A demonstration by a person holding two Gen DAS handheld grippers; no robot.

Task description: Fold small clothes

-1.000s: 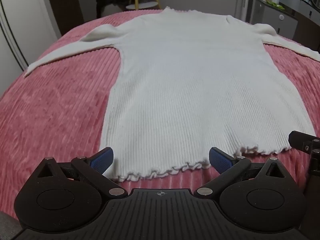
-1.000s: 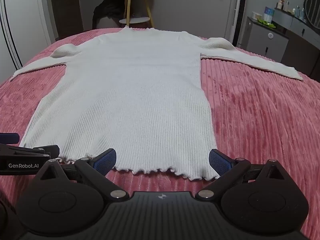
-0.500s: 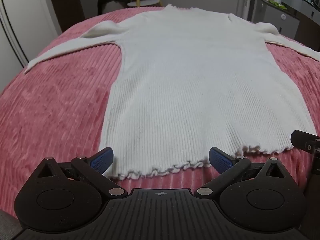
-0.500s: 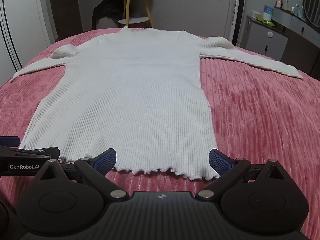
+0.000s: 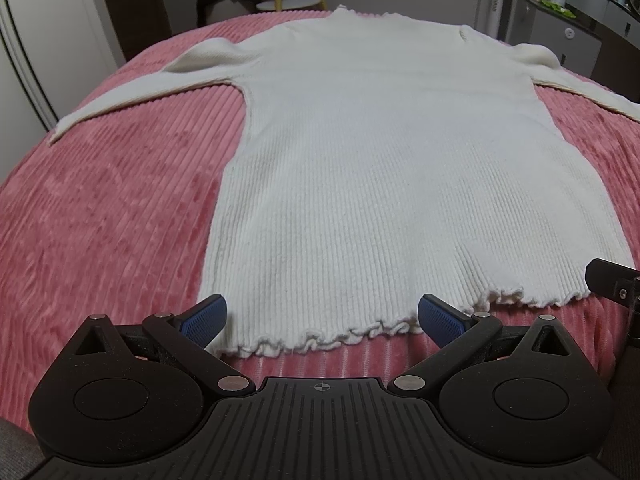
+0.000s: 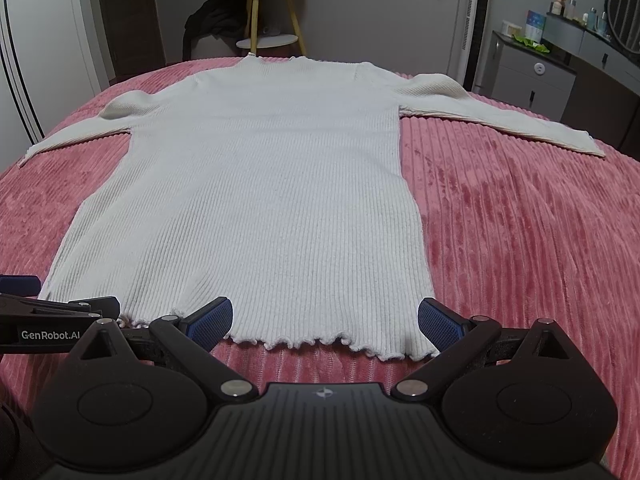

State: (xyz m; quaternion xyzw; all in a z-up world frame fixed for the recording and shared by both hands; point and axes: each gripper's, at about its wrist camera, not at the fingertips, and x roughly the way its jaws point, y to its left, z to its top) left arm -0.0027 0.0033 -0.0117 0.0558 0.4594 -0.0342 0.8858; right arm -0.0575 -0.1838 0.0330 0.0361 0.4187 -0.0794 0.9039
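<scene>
I had the white ribbed sweater spread flat on the pink corduroy bedspread, collar at the far end, both sleeves stretched out sideways, ruffled hem nearest me. My left gripper sat at the hem's left corner with its jaws released wide, gripping nothing. My right gripper sat at the hem's right corner, jaws equally spread and empty. Each blue pad flanked the fabric's edge.
</scene>
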